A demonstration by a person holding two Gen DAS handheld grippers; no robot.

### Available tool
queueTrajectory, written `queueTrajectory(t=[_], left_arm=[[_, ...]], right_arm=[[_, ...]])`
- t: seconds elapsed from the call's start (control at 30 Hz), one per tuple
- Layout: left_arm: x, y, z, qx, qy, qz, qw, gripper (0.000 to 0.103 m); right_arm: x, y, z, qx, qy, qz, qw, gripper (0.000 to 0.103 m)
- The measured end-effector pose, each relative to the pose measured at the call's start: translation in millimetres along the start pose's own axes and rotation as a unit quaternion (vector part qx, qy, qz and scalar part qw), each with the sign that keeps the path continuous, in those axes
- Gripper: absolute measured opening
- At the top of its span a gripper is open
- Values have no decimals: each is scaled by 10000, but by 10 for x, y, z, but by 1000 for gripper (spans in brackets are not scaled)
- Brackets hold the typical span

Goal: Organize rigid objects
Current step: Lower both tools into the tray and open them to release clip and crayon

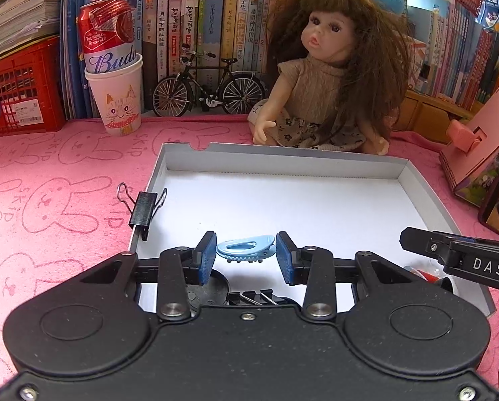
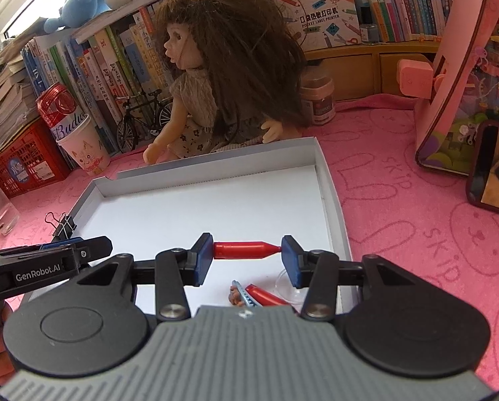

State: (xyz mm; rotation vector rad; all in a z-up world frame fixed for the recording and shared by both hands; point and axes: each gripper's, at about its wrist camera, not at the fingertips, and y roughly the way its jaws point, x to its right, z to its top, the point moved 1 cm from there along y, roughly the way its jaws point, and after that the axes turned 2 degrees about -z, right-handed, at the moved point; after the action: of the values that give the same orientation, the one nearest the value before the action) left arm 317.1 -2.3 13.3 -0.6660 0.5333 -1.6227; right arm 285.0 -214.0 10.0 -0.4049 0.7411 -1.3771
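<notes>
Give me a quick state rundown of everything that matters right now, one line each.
Left tongs: shut on the blue hair clip, end to end.
Right tongs: shut on the red pen-like piece, held lengthwise.
White box lid: open side up, lying flat.
Black binder clip: clamped on the lid's left wall.
Beer can: standing in the paper cup.
Doll: sitting upright.

Glossy plastic clip [image 1: 245,246], matt cardboard tray [image 1: 283,162], fuzzy pink cloth [image 1: 65,173].
</notes>
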Motion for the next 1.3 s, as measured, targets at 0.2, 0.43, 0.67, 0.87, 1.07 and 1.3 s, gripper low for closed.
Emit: queueTrajectory(t=[0.2,0.43,0.67,0.87,1.07,1.3], left_arm=[[26,25,-32,-6,66,26,10000,37],[20,64,-68,-37,87,52,9999,37],[28,108,-93,-60,120,76,9999,37],[44,114,-97,-26,174,92,9998,37],[56,119,-116,20,240,129,9996,37],[63,119,-132,70,281,156,9995,37]], right_arm=[[-24,33,-35,-12,-90,-69,9999,53],[-36,54,-45,-23,-137,-120,9998,53],[-54,72,-61,-24,-258,-207,9995,53],[-55,84,-56,-15,-277,-243,9993,53],[-60,89,-68,-23,-352,-276,9990,52],[-88,89,-83,-13,-445,-332,9985,53]])
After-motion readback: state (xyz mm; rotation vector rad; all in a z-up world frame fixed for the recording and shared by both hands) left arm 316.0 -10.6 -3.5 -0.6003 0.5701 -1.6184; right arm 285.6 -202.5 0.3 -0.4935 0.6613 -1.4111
